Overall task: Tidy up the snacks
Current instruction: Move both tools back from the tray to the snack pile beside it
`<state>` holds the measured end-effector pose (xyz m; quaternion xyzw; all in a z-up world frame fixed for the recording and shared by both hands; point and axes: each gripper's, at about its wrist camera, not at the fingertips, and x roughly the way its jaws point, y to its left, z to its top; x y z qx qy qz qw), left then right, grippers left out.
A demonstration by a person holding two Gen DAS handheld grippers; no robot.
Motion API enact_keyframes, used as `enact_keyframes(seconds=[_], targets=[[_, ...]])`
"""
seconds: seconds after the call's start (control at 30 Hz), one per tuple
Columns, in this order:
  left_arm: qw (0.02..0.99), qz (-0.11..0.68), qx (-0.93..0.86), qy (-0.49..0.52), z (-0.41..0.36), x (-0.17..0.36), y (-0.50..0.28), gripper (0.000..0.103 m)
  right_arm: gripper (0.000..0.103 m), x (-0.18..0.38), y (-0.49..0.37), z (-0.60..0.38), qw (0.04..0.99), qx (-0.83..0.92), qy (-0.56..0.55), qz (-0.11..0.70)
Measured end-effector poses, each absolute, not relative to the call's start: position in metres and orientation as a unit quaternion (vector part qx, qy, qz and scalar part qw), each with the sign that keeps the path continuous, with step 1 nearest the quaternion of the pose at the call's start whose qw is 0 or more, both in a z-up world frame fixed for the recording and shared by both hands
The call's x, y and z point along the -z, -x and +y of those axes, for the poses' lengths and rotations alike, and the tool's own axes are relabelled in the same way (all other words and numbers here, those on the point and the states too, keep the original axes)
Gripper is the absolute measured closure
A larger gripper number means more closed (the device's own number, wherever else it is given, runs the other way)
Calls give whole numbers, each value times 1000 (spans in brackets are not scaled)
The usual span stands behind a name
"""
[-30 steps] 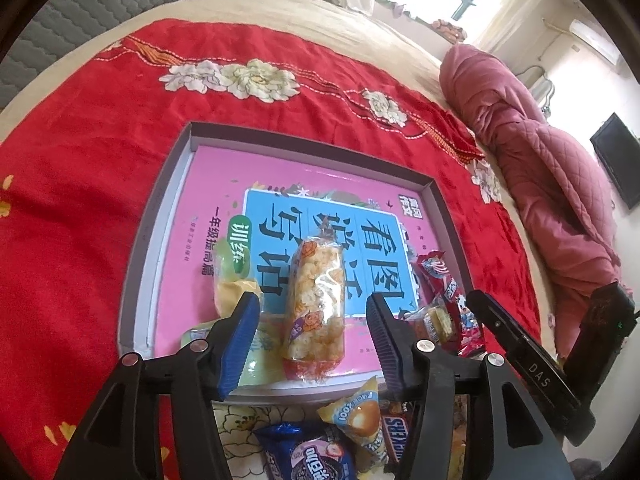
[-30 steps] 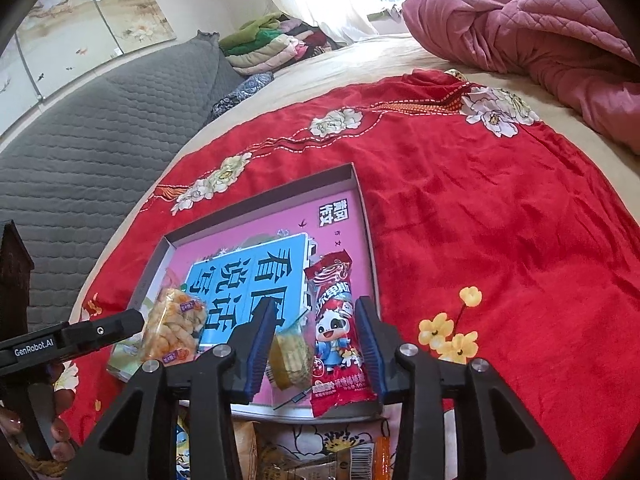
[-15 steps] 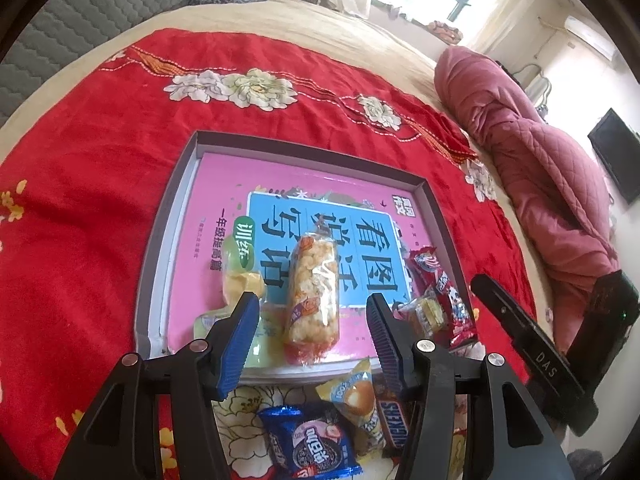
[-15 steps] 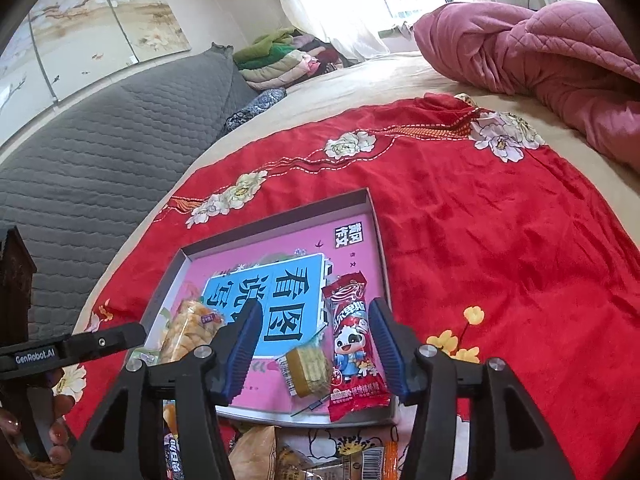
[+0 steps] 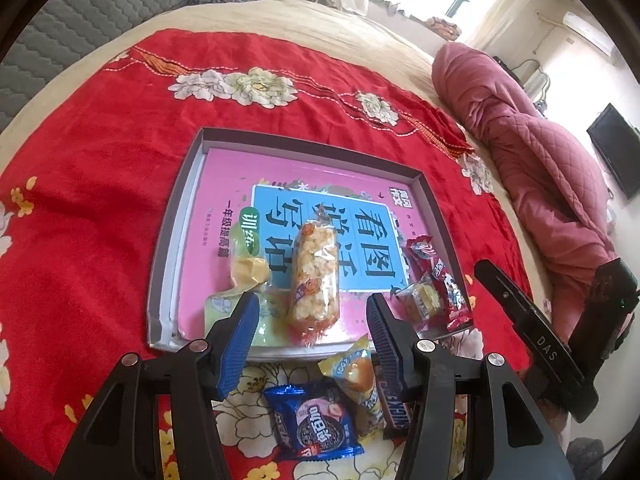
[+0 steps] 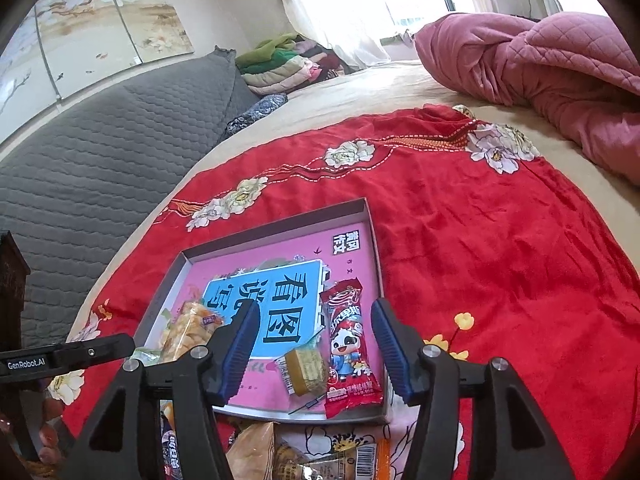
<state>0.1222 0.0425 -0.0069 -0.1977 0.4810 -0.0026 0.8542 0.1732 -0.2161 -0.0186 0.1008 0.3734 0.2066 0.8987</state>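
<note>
Snacks are partly sorted: the right gripper (image 6: pixel 314 350) has just been opening, its jaws now part-spread and empty, with the red panda-print snack packet (image 6: pixel 349 346) lying free between them beside a small tan wrapped biscuit (image 6: pixel 306 370) at its 9 o'clock. The left gripper (image 5: pixel 312 330) also hangs half-open and empty above the clear puffed-rice bar (image 5: pixel 316 280). All sit in the shallow grey cardboard tray (image 5: pixel 176 216). Loose wrappers like the blue cookie packet (image 5: pixel 316 424), at the tray's 6 o'clock, probably come next.
</note>
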Motion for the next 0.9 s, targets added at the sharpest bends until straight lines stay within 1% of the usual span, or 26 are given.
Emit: enact_keyframes(seconds=[0.7, 0.9], targets=[[852, 489, 17, 187, 30, 2, -108, 45, 46, 6, -140, -220, 904, -212, -83, 362], [847, 495, 28, 191, 26, 6, -104, 42, 46, 5, -130, -216, 902, -215, -77, 366]])
